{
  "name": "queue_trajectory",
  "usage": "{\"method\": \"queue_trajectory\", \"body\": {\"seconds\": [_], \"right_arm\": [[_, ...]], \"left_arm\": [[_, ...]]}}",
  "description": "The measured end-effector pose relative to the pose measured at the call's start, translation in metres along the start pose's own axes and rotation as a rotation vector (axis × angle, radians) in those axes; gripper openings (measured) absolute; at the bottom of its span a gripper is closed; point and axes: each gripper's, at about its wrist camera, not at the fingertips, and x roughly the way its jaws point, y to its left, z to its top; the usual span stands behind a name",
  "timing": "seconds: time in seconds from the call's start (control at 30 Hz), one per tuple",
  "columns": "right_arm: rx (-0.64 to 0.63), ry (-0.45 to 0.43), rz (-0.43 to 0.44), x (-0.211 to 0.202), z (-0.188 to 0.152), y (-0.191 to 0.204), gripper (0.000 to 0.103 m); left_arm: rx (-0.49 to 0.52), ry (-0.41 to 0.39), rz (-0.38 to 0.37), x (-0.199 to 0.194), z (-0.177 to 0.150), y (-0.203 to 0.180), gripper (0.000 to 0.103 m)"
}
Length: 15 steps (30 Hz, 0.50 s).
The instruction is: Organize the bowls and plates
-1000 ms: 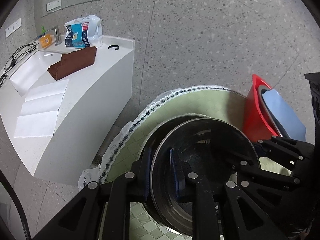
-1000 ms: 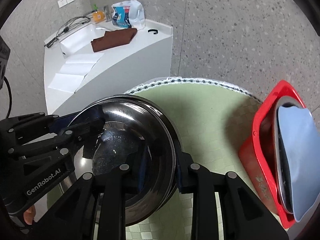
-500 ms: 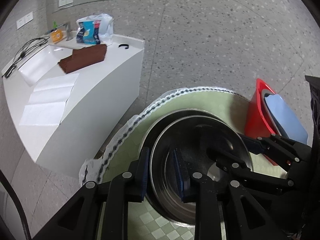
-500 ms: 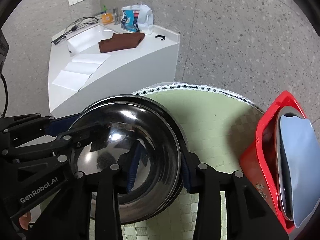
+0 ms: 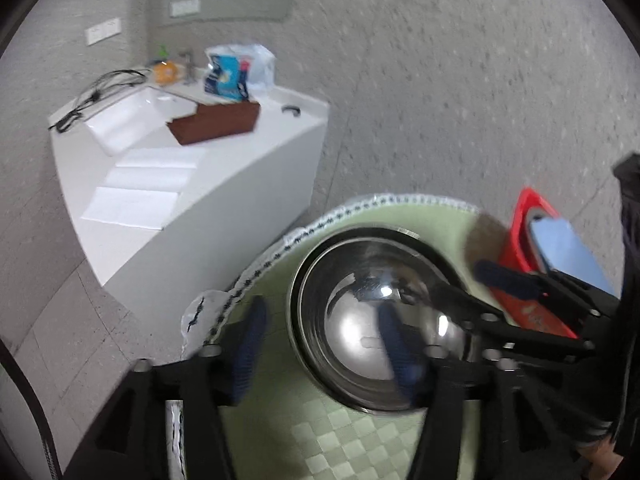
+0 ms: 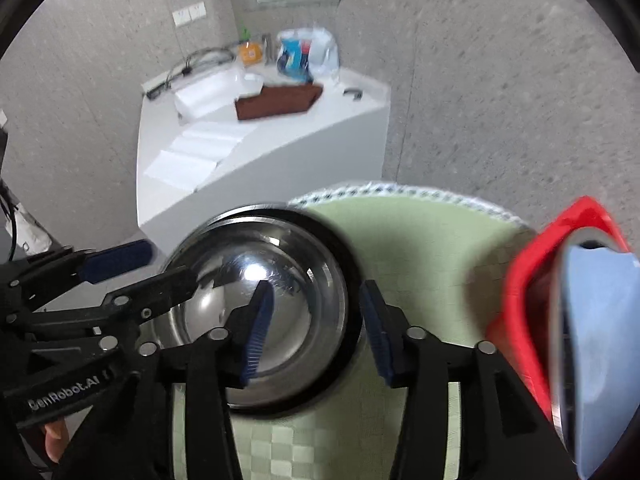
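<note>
Stacked steel bowls (image 5: 360, 320) are seen nested on the green checked cloth (image 5: 320, 440) of the round counter (image 6: 420, 240), near its left edge (at least two rims are visible, exact count cannot be told through the blur). The left tongs (image 5: 320, 344) are spread, jaws having just been opening: the bowls' left rim lies between the two blue pads, one pad outside over the cloth, the other over the bowl interior, neither pressing on the rim. The right tongs (image 6: 316, 332) are likewise spread and have just been opening; the bowls' right rim sits between their pads, the inner pad above the bowl's hollow, the outer pad just beside the rim over the cloth, with a gap showing on both sides. So the stack is straddled from opposite sides and gripped by neither. In each wrist view the other tongs are seen reaching in from the far side of the bowls. A red basket (image 6: 528, 300) stands at the counter's right edge, well apart from the bowls, with a pale blue plate (image 6: 592, 340) held upright in it. Beyond the counter, a white bench (image 5: 200, 184) is seen on the grey floor (image 5: 460, 80), carrying a brown cloth (image 5: 216, 124), a blue-and-white bag (image 5: 236, 72) and sheets of paper (image 5: 140, 188).
</note>
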Motion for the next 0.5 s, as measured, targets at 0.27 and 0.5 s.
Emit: {"method": "queue_trajectory", "body": {"seconds": [0.27,0.5], "right_arm": [[0.09,-0.113,-0.008,-0.11,-0.033,-0.05,0.077],[0.278,-0.142,-0.098,-0.199,-0.12,-0.138,0.08]], "left_arm": [[0.041,-0.112,0.06,-0.072,-0.048,-0.059,0.072],[0.142,-0.068,-0.126,-0.093,-0.115,-0.16,0.08]]}}
